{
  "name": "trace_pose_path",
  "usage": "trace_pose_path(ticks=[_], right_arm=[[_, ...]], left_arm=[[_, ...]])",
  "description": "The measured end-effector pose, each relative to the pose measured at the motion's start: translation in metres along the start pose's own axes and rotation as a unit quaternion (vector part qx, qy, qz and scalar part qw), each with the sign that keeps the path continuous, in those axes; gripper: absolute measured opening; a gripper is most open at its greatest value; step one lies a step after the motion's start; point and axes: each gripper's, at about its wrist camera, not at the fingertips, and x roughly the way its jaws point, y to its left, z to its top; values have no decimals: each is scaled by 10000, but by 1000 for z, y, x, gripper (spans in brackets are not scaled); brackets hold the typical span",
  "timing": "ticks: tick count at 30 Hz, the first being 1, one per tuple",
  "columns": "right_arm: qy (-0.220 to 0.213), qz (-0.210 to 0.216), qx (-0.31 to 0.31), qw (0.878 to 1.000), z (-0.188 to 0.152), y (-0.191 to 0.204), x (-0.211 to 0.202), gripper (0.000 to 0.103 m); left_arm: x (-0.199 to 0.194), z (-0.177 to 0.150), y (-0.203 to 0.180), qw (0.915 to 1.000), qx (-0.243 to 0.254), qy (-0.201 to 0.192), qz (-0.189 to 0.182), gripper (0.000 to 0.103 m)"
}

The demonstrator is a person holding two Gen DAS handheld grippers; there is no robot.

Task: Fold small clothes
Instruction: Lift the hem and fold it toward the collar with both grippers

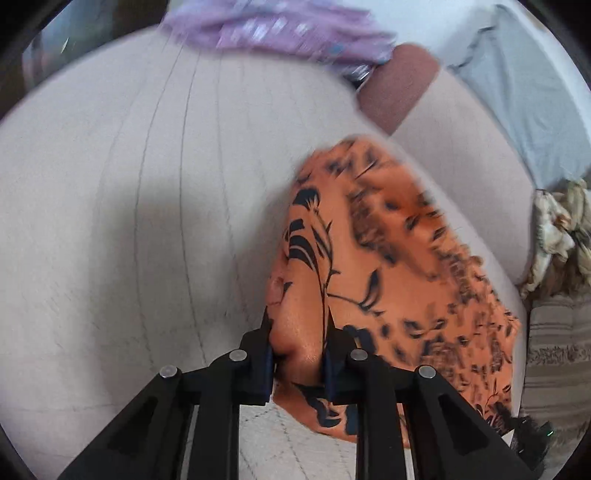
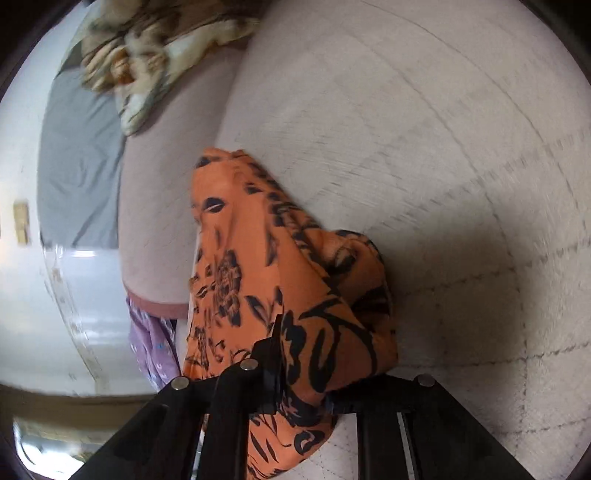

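An orange garment with black floral print (image 1: 388, 266) hangs stretched between both grippers above a beige quilted surface (image 1: 129, 203). My left gripper (image 1: 298, 328) is shut on one bunched edge of it. In the right wrist view the same garment (image 2: 258, 258) drapes over my right gripper (image 2: 299, 339), which is shut on its fabric; the right finger is hidden under the cloth. Both views are motion-blurred.
A purple patterned cloth (image 1: 280, 29) lies at the far edge, also in the right wrist view (image 2: 151, 343). A cream and brown crumpled garment (image 2: 147, 55) sits off to the side, and it also shows in the left wrist view (image 1: 557, 229). A grey sheet (image 2: 77, 162) lies beyond.
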Motion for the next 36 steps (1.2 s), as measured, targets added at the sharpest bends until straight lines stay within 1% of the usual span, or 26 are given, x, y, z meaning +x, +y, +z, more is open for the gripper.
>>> trace_pose_path(ticks=[3, 6, 8, 10, 11, 13, 14, 15, 16, 17, 18, 19, 20, 21, 23, 24, 25, 26, 27, 29, 30, 31, 32, 33, 34, 36], right_arm=[[-110, 375, -520, 9979, -1, 37, -32, 12], [-199, 590, -1068, 9923, -7, 73, -67, 9], [-255, 677, -1432, 9870, -17, 83, -97, 9], [-222, 617, -1691, 9834, -33, 72, -122, 9], [-153, 575, -1756, 9827, -41, 61, -128, 9], [112, 291, -1817, 9829, -61, 20, -134, 14], [220, 56, -1790, 9836, -69, -2, -132, 17], [352, -237, -1720, 9842, -75, -27, -128, 28], [605, -624, -1450, 9856, -81, -64, -122, 32], [680, -571, -1190, 9889, -85, -86, -125, 30], [599, -249, -1046, 9924, -86, -97, -133, 30], [365, -403, -1105, 9924, -86, -101, -149, 33], [194, -529, -1200, 9912, -85, -98, -158, 34], [-19, -540, -1308, 9899, -82, -92, -170, 35], [-227, -329, -1522, 9875, -79, -71, -183, 37], [-286, -239, -1690, 9849, -82, -57, -186, 43], [-307, -96, -1932, 9806, -83, -39, -184, 66], [-216, 112, -2207, 9750, -87, -22, -179, 76], [-96, 258, -2405, 9703, -90, -11, -170, 80], [402, 638, -2690, 9602, -100, 5, -144, 80], [686, 732, -2646, 9591, -101, 3, -125, 80], [945, 597, -2498, 9618, -98, -8, -105, 80], [997, 47, -2236, 9696, -92, -27, -87, 78], [1053, -205, -1813, 9776, -87, -46, -78, 65], [937, 13, -1559, 9833, -83, -48, -83, 67], [933, 228, -1742, 9800, -82, -32, -95, 67]], left_arm=[[-46, 3, -15, 9984, 198, -403, -349, 21], [-102, -11, -22, 9939, 312, -833, -644, 21], [-132, -36, -13, 9919, 345, -932, -785, 22], [-137, -64, 6, 9934, 238, -825, -761, 24], [-133, -76, 15, 9947, 206, -758, -668, 27], [-109, -110, 52, 9985, 184, -520, -66, 39], [-93, -119, 71, 9992, 25, -272, 277, 40], [-78, -126, 91, 9985, -202, 56, 500, 40], [-76, -130, 110, 9988, -476, 44, 129, 41], [-82, -129, 114, 9987, -503, -101, -11, 42], [-91, -125, 109, 9990, -327, -178, 245, 46], [-100, -119, 101, 9977, -113, -371, 556, 48], [-110, -113, 93, 9960, 14, -597, 668, 48], [-117, -110, 86, 9954, 82, -704, 652, 52], [-124, -106, 70, 9949, 274, -796, 563, 61], [-128, -106, 56, 9935, 491, -884, 516, 65], [-129, -109, 44, 9922, 663, -944, 478, 71], [-128, -111, 34, 9907, 856, -970, 425, 73], [-123, -116, 23, 9884, 1139, -938, 358, 74], [-107, -124, 8, 9854, 1473, -759, 391, 74], [-87, -129, 2, 9839, 1652, -477, 481, 75], [-72, -132, 1, 9834, 1692, -208, 625, 75], [-56, -135, 5, 9827, 1657, 109, 819, 75], [-48, -137, 9, 9819, 1652, 246, 889, 74], [-47, -139, 9, 9800, 1760, 132, 922, 75], [-52, -140, 6, 9773, 1883, -19, 965, 75]])
